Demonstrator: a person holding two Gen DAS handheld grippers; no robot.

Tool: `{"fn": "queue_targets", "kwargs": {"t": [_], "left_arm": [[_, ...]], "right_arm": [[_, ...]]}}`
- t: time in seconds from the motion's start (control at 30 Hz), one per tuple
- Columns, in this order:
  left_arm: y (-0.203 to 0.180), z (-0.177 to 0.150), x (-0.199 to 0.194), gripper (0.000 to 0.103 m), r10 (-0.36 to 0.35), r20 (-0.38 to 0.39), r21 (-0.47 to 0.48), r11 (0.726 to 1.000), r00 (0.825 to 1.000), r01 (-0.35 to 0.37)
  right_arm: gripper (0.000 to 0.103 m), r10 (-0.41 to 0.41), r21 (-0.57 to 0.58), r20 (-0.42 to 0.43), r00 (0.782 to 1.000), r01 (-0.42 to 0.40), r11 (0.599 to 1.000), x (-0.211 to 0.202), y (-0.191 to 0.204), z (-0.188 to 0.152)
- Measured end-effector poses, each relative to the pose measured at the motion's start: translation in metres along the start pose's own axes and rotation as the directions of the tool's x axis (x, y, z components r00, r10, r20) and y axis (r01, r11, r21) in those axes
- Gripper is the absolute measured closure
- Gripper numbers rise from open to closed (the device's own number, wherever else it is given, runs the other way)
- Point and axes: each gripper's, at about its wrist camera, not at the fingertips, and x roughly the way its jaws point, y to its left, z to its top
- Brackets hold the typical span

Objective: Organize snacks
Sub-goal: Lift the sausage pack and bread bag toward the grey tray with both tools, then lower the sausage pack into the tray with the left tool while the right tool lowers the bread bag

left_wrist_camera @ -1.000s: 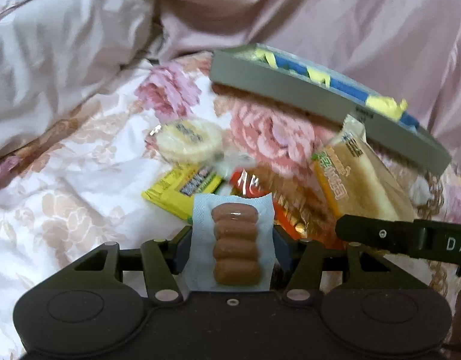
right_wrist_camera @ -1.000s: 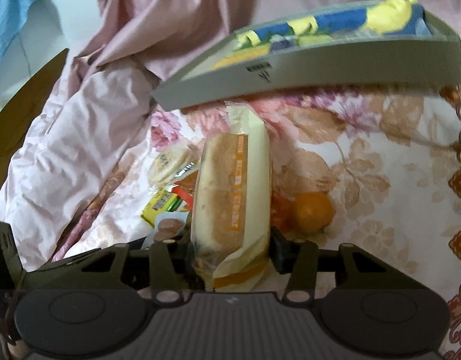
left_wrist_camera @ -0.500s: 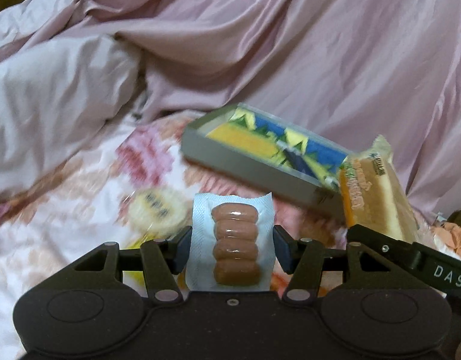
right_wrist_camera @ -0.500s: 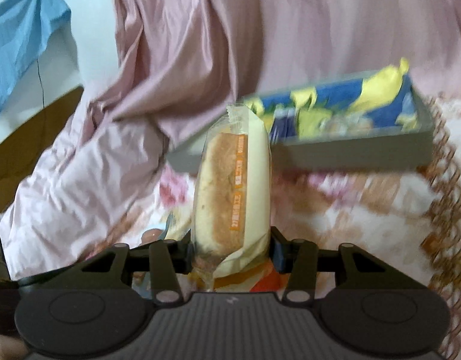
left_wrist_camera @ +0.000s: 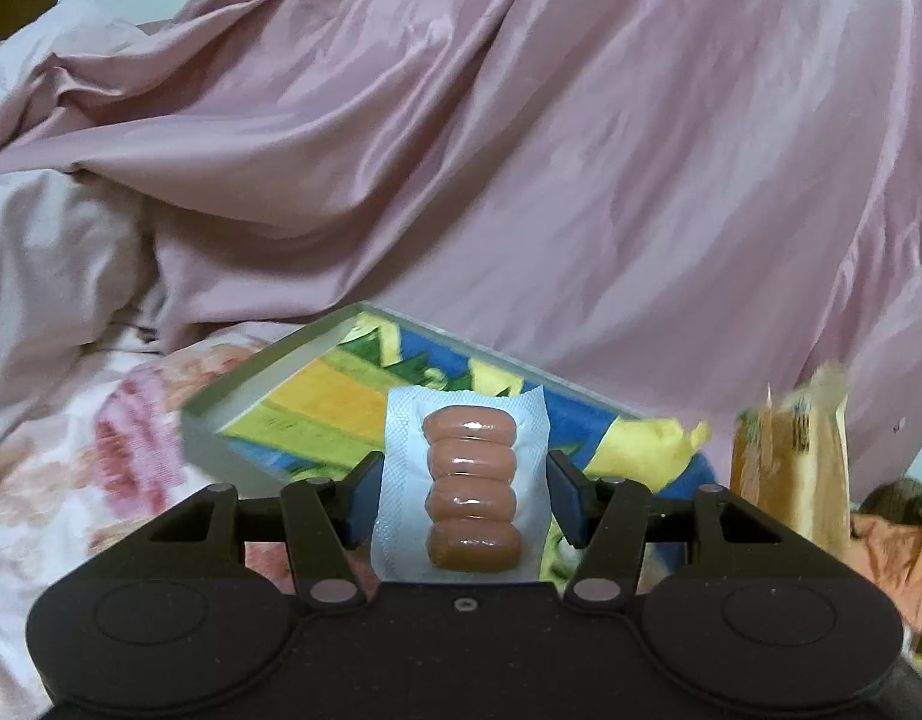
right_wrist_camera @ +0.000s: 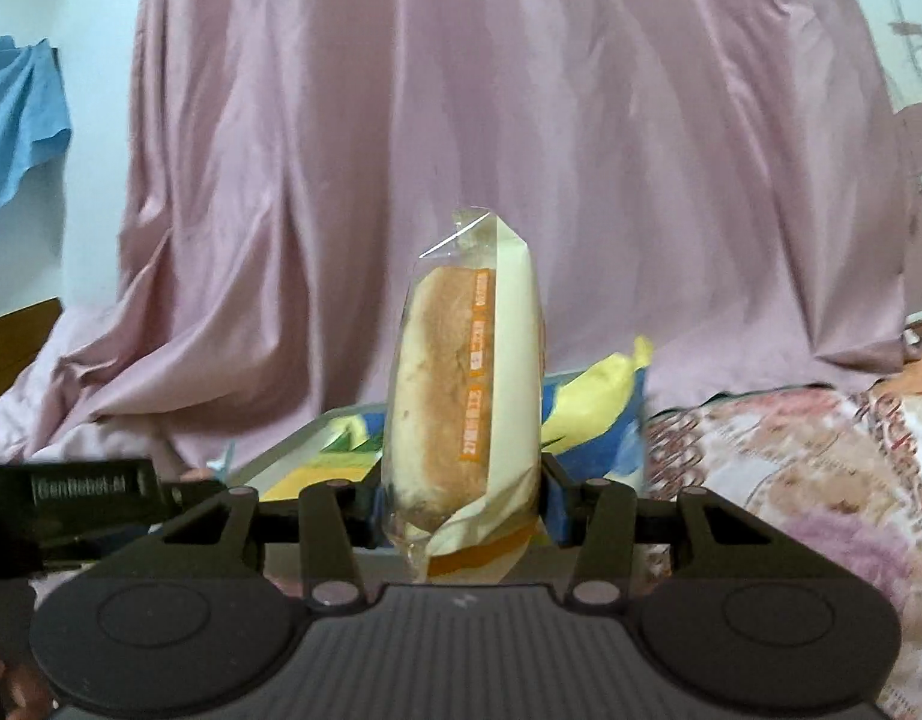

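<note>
The left gripper [left_wrist_camera: 464,477] squeezes a sausage pack [left_wrist_camera: 464,486] between its blue pads. The pack is a flat, crinkly pale-blue plastic sheet with four shiny, plump brown sausages stacked in a row. It sits above the near edge of the grey box [left_wrist_camera: 263,384].

The right gripper [right_wrist_camera: 461,492] is clamped on a wrapped bread roll [right_wrist_camera: 461,396]. The roll is long and rounded, with a soft brown crust, inside a clear, glossy wrapper that has a cream side and an orange strip. It stands upright in front of the grey box.

The grey box is a shallow tray with straight, smooth walls. Inside lies a bright bag [left_wrist_camera: 341,405] in yellow, blue and green, crumpled at one end.

Behind the box hangs a smooth, shiny pink sheet [left_wrist_camera: 521,150] in big folds. The box rests on a soft flowery bedspread [left_wrist_camera: 101,468].
</note>
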Motion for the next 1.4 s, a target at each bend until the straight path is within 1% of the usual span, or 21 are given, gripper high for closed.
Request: {"fn": "queue_targets", "kwargs": {"t": [0.17,0.3,0.5,0.63,0.83,0.9,0.93,1.0,1.03,1.1,1.17,1.3,1.4], "left_arm": [[-0.017,0.008,0.026,0.044,-0.001,0.001,-0.009,1.000,1.000,0.001],[-0.024,0.008,0.045,0.044,-0.003,-0.020,-0.007,1.000,1.000,0.003],[-0.028,-0.005,0.063,0.044,0.004,-0.069,-0.009,1.000,0.998,-0.004],[-0.029,-0.011,0.071,0.043,0.012,-0.097,-0.005,1.000,0.995,-0.012],[-0.028,-0.016,0.081,0.039,0.038,-0.142,-0.023,0.999,0.989,-0.041],[-0.026,-0.017,0.080,0.030,0.038,-0.141,-0.037,0.998,0.989,-0.044],[-0.025,-0.017,0.078,0.028,0.040,-0.139,-0.043,0.998,0.990,-0.047],[-0.023,-0.016,0.075,0.021,0.041,-0.129,-0.054,0.997,0.991,-0.048],[-0.023,-0.015,0.074,0.020,0.038,-0.125,-0.057,0.997,0.991,-0.046],[-0.022,-0.012,0.071,0.014,0.036,-0.115,-0.062,0.997,0.993,-0.043],[-0.021,-0.010,0.067,0.008,0.037,-0.102,-0.065,0.997,0.994,-0.044],[-0.016,-0.008,0.058,0.004,0.034,-0.082,-0.075,0.996,0.996,-0.040],[-0.012,-0.007,0.050,0.001,0.043,-0.060,-0.077,0.996,0.997,-0.048]], "right_arm": [[0.051,-0.034,-0.048,0.023,0.999,0.036,0.998,0.010,-0.001,0.000],[0.051,-0.046,-0.064,0.030,0.999,0.047,0.997,0.020,-0.002,-0.001],[0.051,-0.029,-0.068,-0.006,1.000,0.029,0.997,0.026,-0.004,-0.005],[0.051,-0.028,-0.041,-0.025,0.999,0.027,0.999,0.027,-0.008,-0.005],[0.050,-0.025,-0.041,-0.034,0.999,0.024,0.999,0.028,-0.010,-0.004],[0.047,-0.033,-0.046,-0.032,0.999,0.032,0.998,0.028,-0.010,-0.004],[0.046,-0.034,-0.048,-0.029,0.999,0.033,0.998,0.027,-0.010,-0.004],[0.039,-0.034,-0.051,-0.023,0.999,0.032,0.998,0.026,-0.010,-0.004],[0.037,-0.034,-0.052,-0.020,0.999,0.032,0.998,0.025,-0.010,-0.004],[0.029,-0.033,-0.055,-0.013,0.999,0.032,0.998,0.024,-0.009,-0.003],[0.026,-0.028,-0.057,-0.009,1.000,0.028,0.998,0.024,-0.009,-0.003],[0.016,-0.032,-0.069,-0.001,0.999,0.032,0.997,0.023,-0.008,-0.004],[0.011,-0.040,-0.078,0.008,0.999,0.041,0.996,0.022,-0.006,-0.003]]}}
